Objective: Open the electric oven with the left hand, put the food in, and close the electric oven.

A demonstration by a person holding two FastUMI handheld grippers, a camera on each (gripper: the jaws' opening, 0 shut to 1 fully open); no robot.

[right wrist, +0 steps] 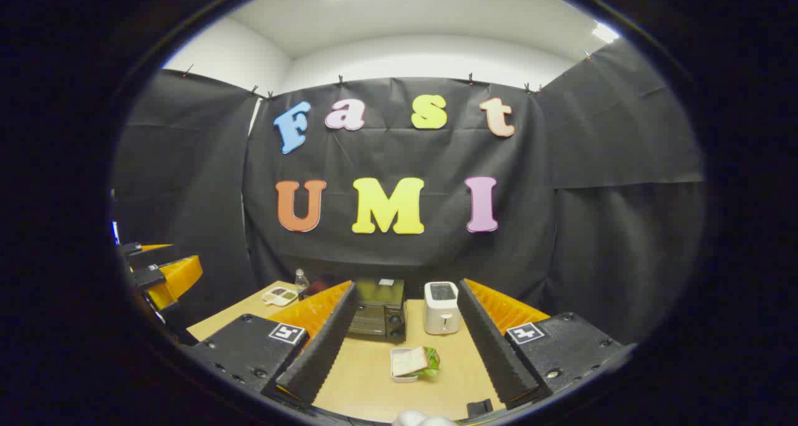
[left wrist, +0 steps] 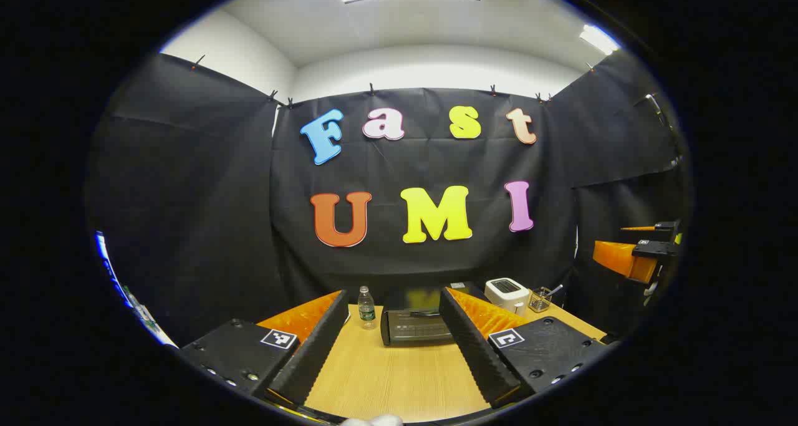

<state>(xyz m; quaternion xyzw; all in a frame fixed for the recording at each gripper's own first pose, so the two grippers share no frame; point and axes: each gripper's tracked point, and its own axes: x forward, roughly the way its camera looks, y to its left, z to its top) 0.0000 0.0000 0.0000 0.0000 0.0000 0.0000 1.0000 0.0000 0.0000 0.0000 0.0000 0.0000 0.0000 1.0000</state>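
Left tool (left wrist: 394, 351): fingers spread wide, nothing between them, held above the pale wood-grain worktop (left wrist: 399, 382) and aimed at the black boxy electric oven (left wrist: 414, 326). Oven door shut, handle bar across its top edge, standing at the back of the worktop against the black cloth wall. Clear plastic water bottle with a green label (left wrist: 366, 307) upright just left of the oven. White two-slot toaster (left wrist: 507, 294) to the oven's right, with a small wire-mesh holder (left wrist: 540, 300) just beside it, something thin sticking out of it. Right tool also seen far right in the left gripper view (left wrist: 642, 251), raised well off the worktop.

Right tool (right wrist: 399, 351): fingers likewise spread, holding nothing, above the worktop. Food, a sandwich of white bread with green lettuce on a small white tray (right wrist: 413, 362), lying on the worktop between the fingers but beyond their tips, untouched, in front of oven and toaster and apart from both. Small white divided dish (right wrist: 279, 296) near the far left corner, beside the bottle. Left tool at the left edge of the right gripper view (right wrist: 156, 273), up in the air.
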